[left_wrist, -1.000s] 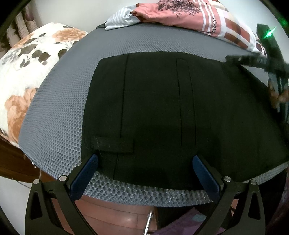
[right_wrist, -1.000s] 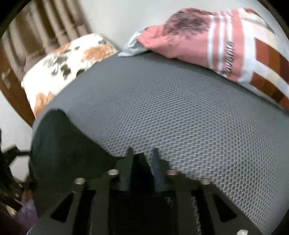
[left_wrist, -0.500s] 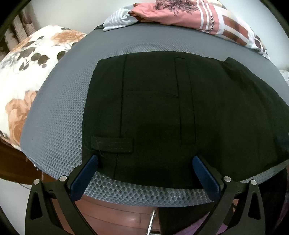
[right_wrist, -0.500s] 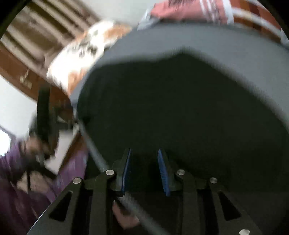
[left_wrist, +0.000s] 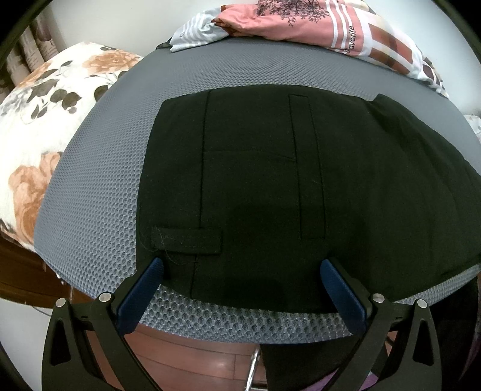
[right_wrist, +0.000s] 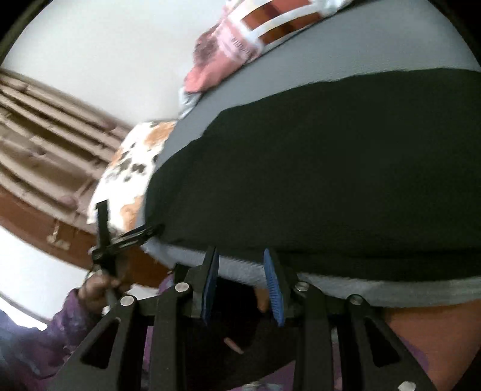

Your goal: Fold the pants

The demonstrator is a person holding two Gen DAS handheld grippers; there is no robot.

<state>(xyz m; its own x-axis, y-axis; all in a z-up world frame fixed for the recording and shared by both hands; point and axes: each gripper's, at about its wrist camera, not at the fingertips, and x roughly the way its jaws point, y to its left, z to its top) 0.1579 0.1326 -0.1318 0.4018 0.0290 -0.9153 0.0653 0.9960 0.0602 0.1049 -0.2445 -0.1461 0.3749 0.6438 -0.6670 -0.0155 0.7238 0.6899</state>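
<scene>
Black pants [left_wrist: 270, 186] lie folded flat on a grey mesh pad [left_wrist: 96, 192], waistband end toward me with a belt loop [left_wrist: 188, 240] at the near left corner. My left gripper [left_wrist: 240, 270] is open wide, its blue pads just over the near edge of the pants. My right gripper [right_wrist: 242, 258] is open a little and empty, at the near edge of the pad, just off the pants [right_wrist: 330, 168]. The left gripper also shows in the right wrist view [right_wrist: 126, 237], at the left corner of the pants.
A floral pillow [left_wrist: 39, 144] lies left of the pad. Pink and striped clothes [left_wrist: 315, 27] are piled at the far edge. Brown floor [left_wrist: 192, 358] shows below the pad's near edge. A wooden headboard [right_wrist: 45, 126] stands at the left in the right wrist view.
My right gripper has let go of the pants, opened and pulled back from the far side to the near edge. The folded layer now lies flat. My left gripper has not moved.
</scene>
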